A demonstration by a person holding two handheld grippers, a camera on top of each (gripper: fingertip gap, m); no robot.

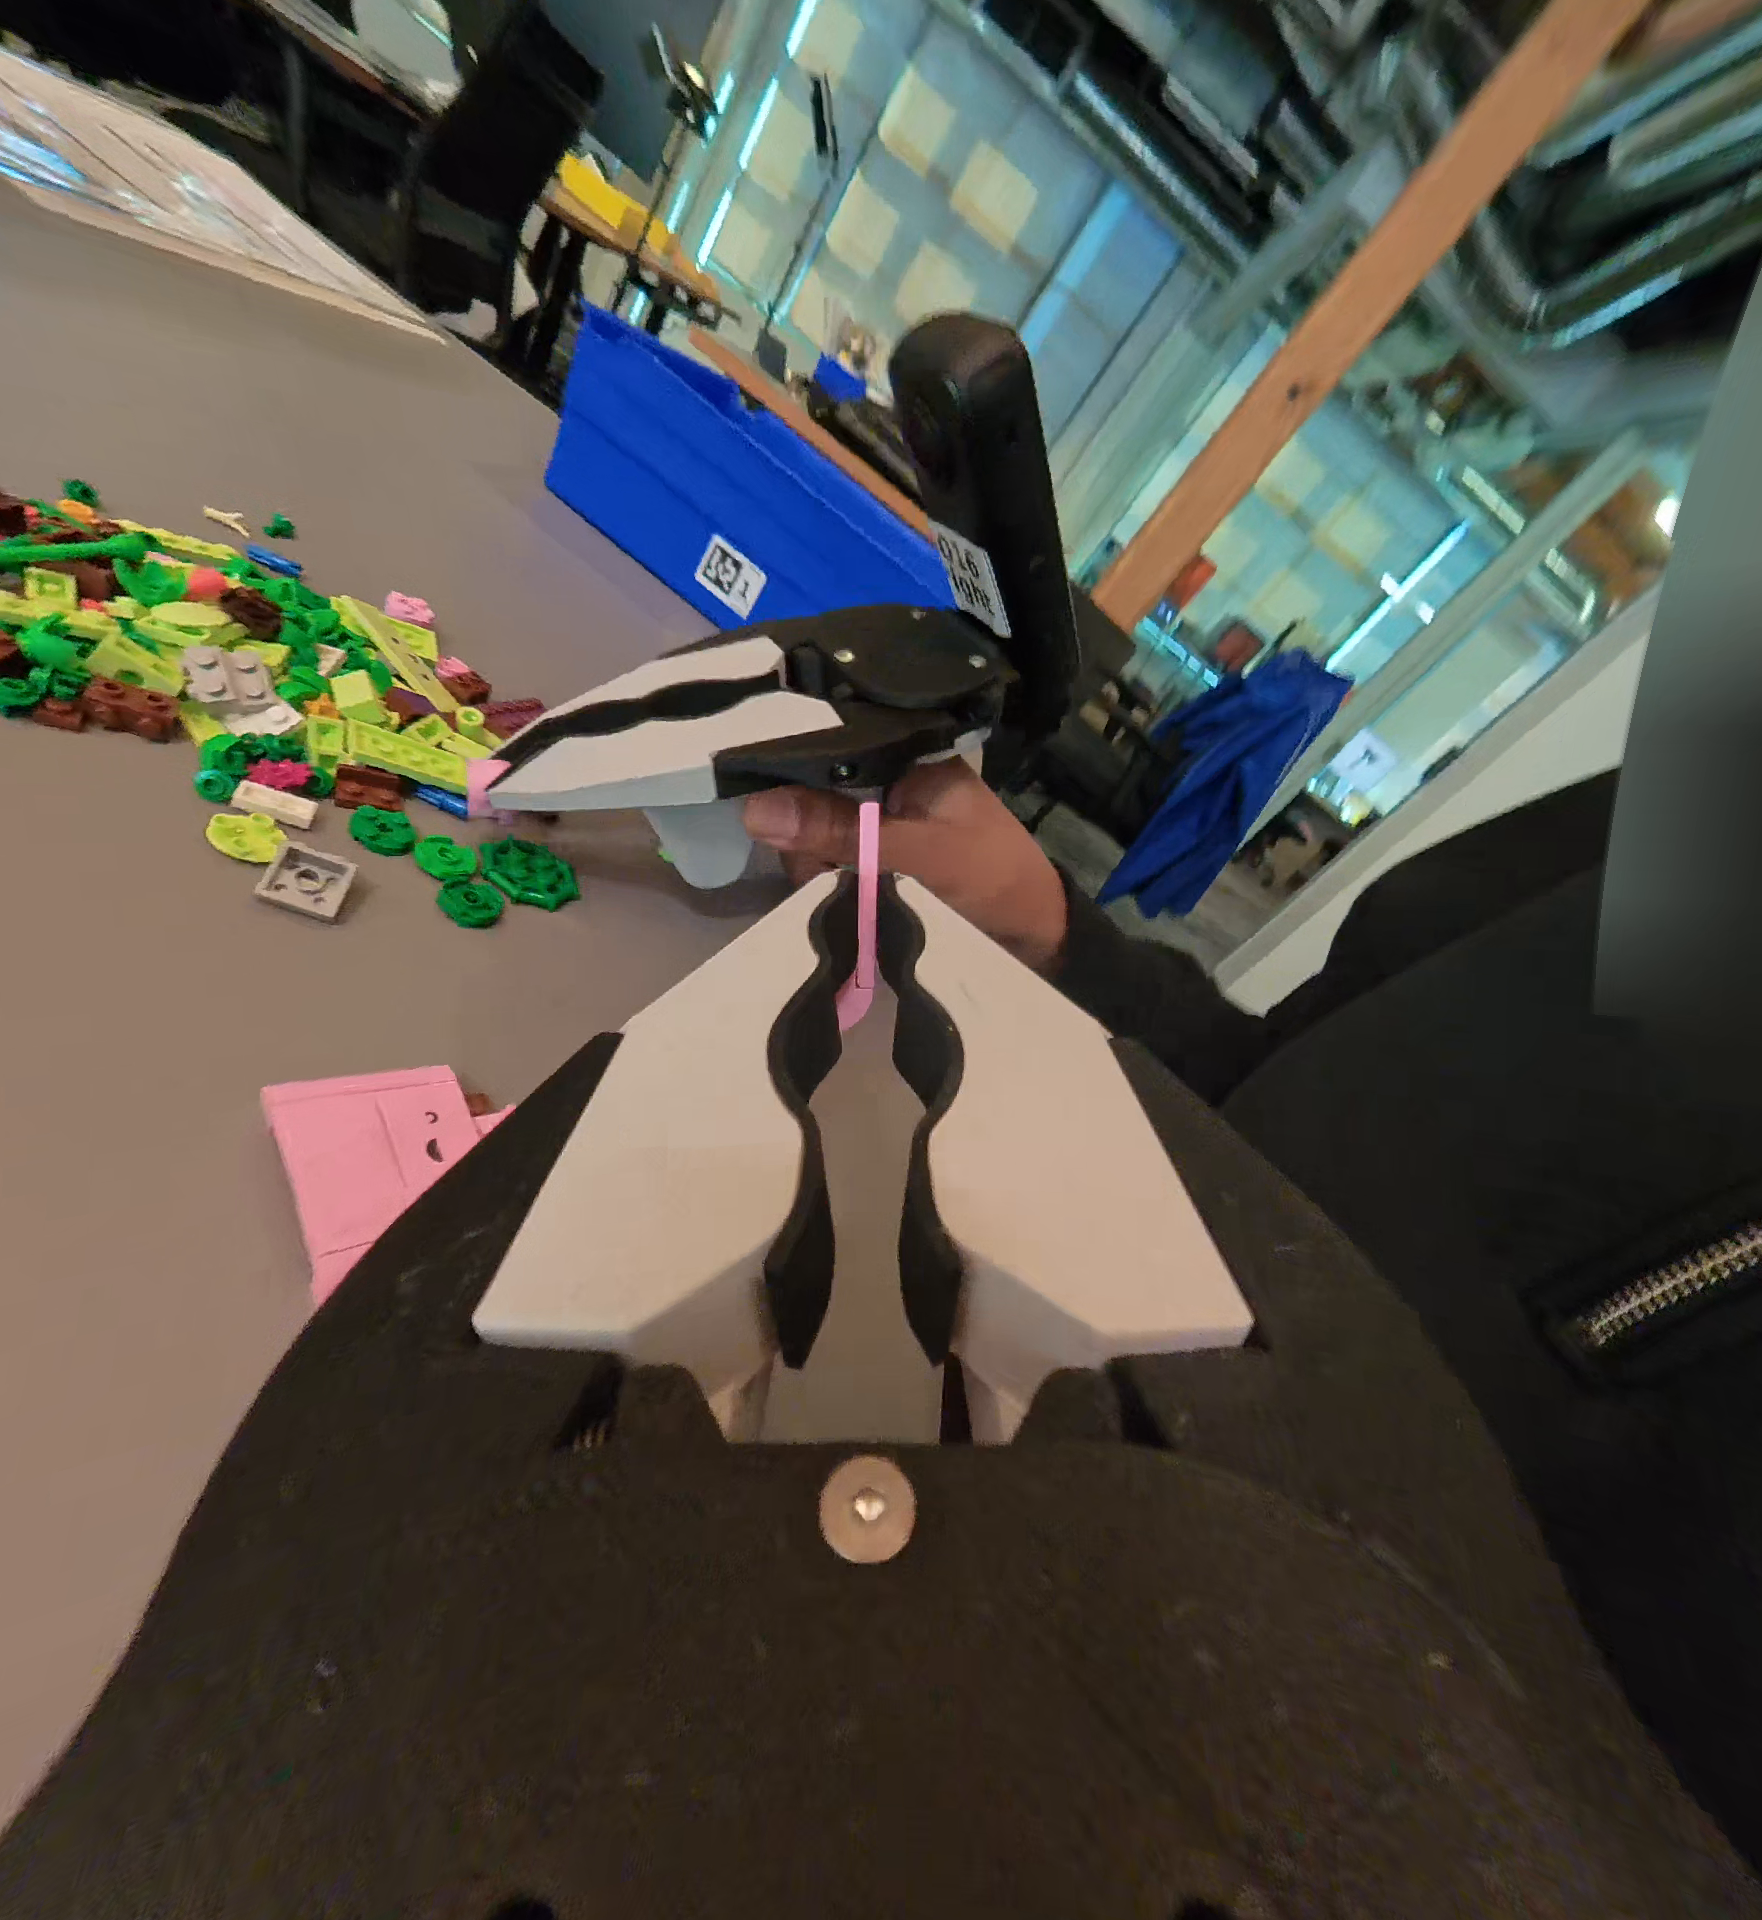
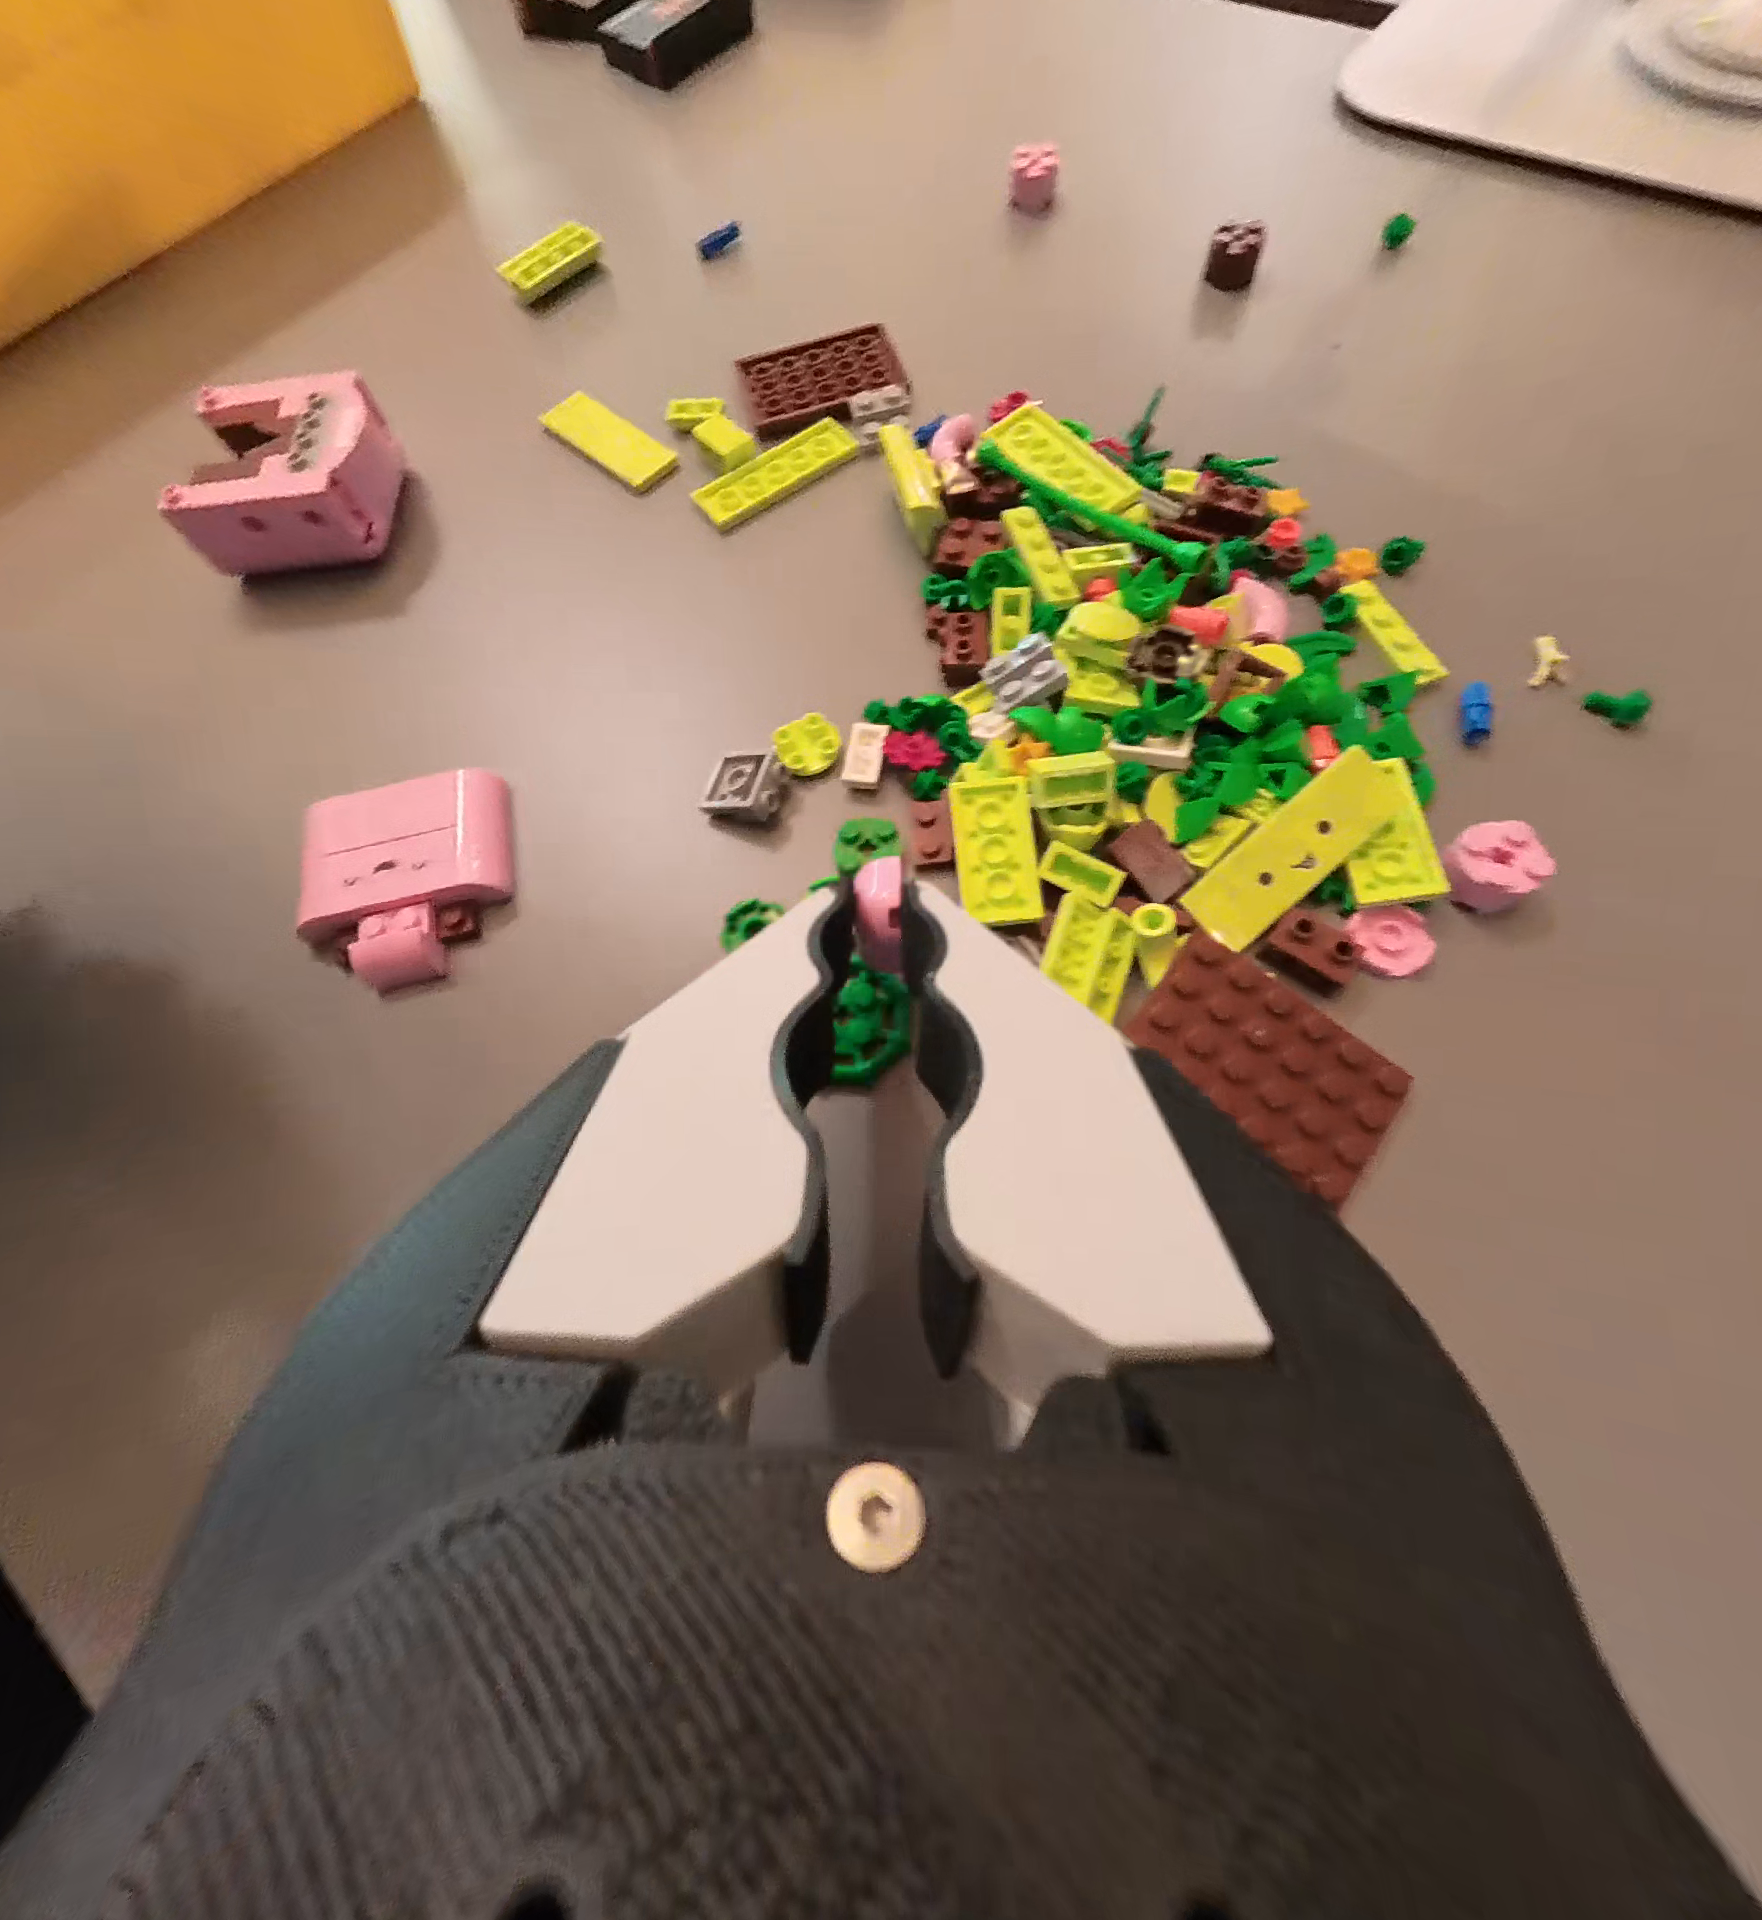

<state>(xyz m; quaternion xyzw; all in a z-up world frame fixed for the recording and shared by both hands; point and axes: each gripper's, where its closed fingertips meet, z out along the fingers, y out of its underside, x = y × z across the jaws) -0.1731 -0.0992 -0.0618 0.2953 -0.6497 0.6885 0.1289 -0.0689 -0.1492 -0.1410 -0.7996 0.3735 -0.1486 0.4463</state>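
above the grey table (image 2: 586, 665), the left gripper (image 1: 864, 894) pinches a thin pink plate (image 1: 866, 914); the right gripper (image 2: 879, 899) grips a small pink piece (image 2: 877, 902), brick pile (image 2: 1168, 665) at one o'clock, two pink assemblies (image 2: 404, 857) at ten o'clock.

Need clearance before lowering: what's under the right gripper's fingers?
Under the right gripper, shut on a pink piece, lie green leaf pieces on the grey table. Anything beneath the fingers is hidden.
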